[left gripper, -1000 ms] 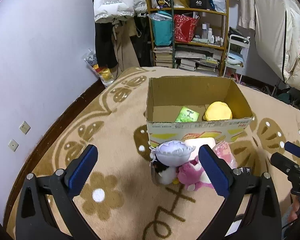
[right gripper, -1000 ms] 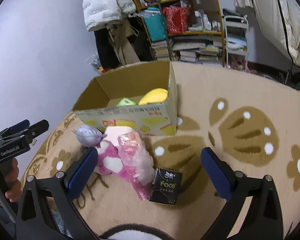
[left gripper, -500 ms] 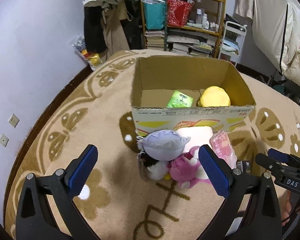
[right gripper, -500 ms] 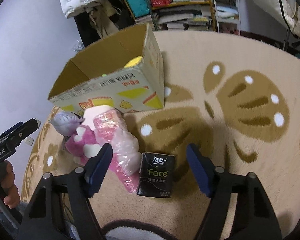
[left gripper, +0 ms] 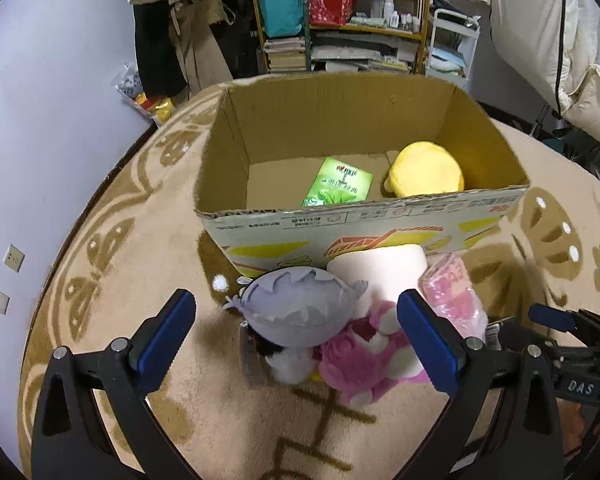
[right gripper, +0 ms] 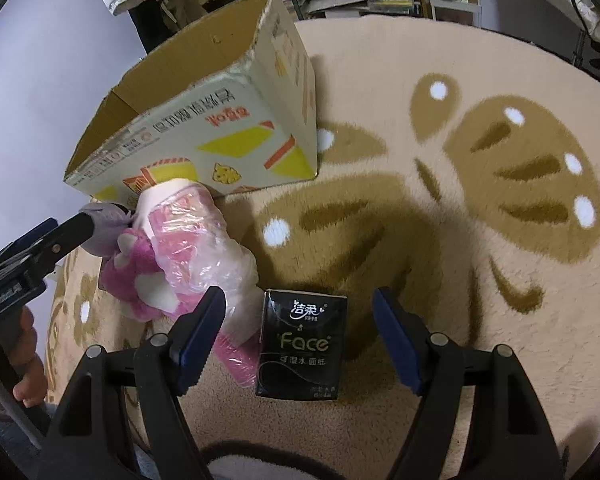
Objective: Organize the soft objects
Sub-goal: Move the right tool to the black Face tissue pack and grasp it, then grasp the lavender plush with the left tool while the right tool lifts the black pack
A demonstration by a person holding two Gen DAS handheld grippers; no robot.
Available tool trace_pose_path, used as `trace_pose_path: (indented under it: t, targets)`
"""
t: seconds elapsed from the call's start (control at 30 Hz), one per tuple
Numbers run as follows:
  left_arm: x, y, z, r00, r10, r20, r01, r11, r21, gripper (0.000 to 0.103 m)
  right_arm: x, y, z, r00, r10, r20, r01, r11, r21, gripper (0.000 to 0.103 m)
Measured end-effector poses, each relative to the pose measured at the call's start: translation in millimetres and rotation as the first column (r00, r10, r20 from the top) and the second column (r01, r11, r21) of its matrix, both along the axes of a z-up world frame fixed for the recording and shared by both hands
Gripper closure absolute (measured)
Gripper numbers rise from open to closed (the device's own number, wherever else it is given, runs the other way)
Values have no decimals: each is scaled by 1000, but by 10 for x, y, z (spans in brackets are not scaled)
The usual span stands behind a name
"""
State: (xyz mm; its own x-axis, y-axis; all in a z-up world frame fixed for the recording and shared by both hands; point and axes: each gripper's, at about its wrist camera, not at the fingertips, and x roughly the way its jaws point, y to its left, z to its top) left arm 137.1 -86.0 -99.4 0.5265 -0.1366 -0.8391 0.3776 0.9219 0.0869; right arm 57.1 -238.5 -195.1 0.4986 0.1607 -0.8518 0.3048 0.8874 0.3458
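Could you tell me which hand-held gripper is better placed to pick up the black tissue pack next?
The right hand-held gripper: its open jaws already flank the black tissue pack. The left hand-held gripper faces the plush pile.

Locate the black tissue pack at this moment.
In the right wrist view the black tissue pack lies on the rug between the open right gripper fingers, beside the pink plastic-wrapped bundle.

Both grippers hang low, angled downward, with nothing between their fingers. The left gripper [left gripper: 296, 336] has its jaws spread wide, blue pads facing each other. The right gripper [right gripper: 300, 340] is open too, a little narrower. A hand [right gripper: 18, 356] grips the left gripper's handle.
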Motion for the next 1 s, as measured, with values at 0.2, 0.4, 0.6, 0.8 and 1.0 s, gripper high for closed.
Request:
trace_pose_path:
  t: [0.2,0.4,0.6,0.8,1.0]
  targets:
    - [106,-26,-156,999,16,-28,-15,1000,18,3,48,-10,-152,999,7,-52,-5,999,35,34]
    - [153,-14,-221,999,25,-30,-24,1000,14,5,49,-47,-226,998,5,-68,0,997,73,38]
    - [204,67,-298,995,49,-89,-54,997,-50,29,44,-31,-206,998,20,-55,-14,996,93,53]
    - [164,150,-215,995,85,-61,-89,994,-70,36,55,51,-67,1000,24,18,-25,999,41,53]
    - [24,283,-24,993,117,-12,-117,989,-93,36,73,99,160,994,36,108,-34,999,-19,53]
